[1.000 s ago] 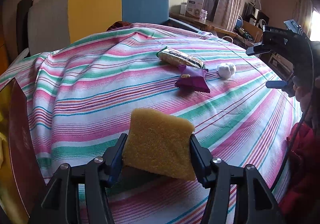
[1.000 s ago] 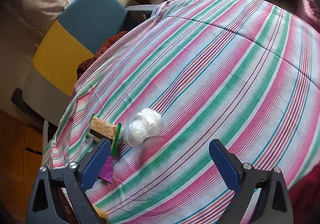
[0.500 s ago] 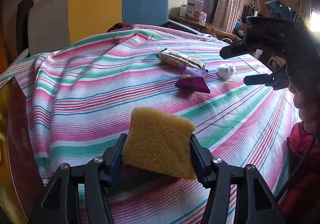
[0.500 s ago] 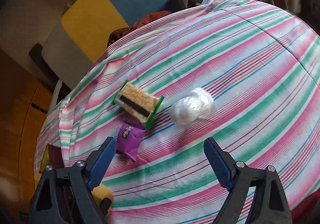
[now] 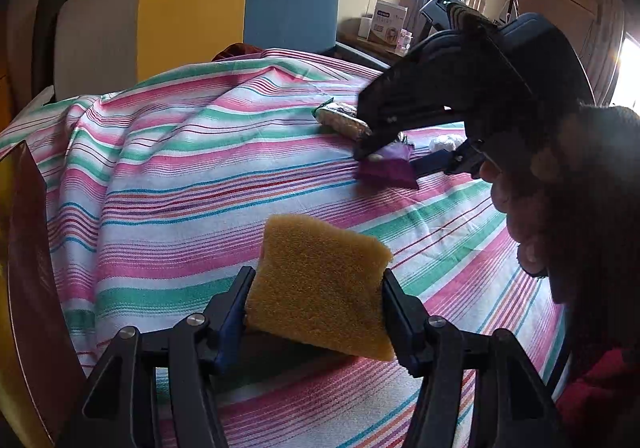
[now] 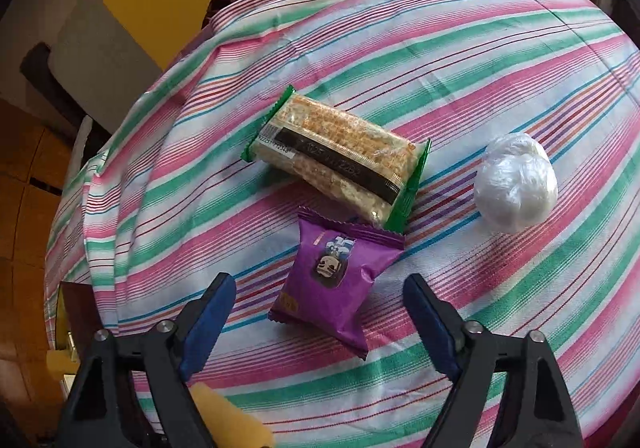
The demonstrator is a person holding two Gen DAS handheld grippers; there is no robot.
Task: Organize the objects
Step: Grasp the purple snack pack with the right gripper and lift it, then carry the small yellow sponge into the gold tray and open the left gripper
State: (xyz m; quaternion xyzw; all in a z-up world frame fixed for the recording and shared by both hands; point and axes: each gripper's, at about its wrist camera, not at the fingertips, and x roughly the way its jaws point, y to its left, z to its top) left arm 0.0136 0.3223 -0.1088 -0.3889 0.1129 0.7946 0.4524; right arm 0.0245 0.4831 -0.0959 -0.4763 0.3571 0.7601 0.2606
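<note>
Two hand-held grippers at work. Left hand-held gripper (image 5: 316, 312) clamped on yellow-brown rectangular sponge (image 5: 320, 284), held above striped cloth-covered worktop (image 5: 168, 183). Right hand-held gripper (image 6: 320, 322) jaws apart, just been closing, purple foil snack packet (image 6: 336, 276) lying between, pads clear of it. Beyond: green-edged clear-wrapped rice cracker bar (image 6: 340, 155), then white plastic-wrapped ball (image 6: 516, 183) off to right.

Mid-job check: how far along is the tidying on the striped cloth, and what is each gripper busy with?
Done: nothing visibly put away. In hand: the left gripper clamps the yellow sponge; the right gripper, jaws just closing, straddles the purple snack packet without pressing it. Left: that packet, the green-edged rice cracker bar and the white wrapped ball lie on the striped cloth.
</note>
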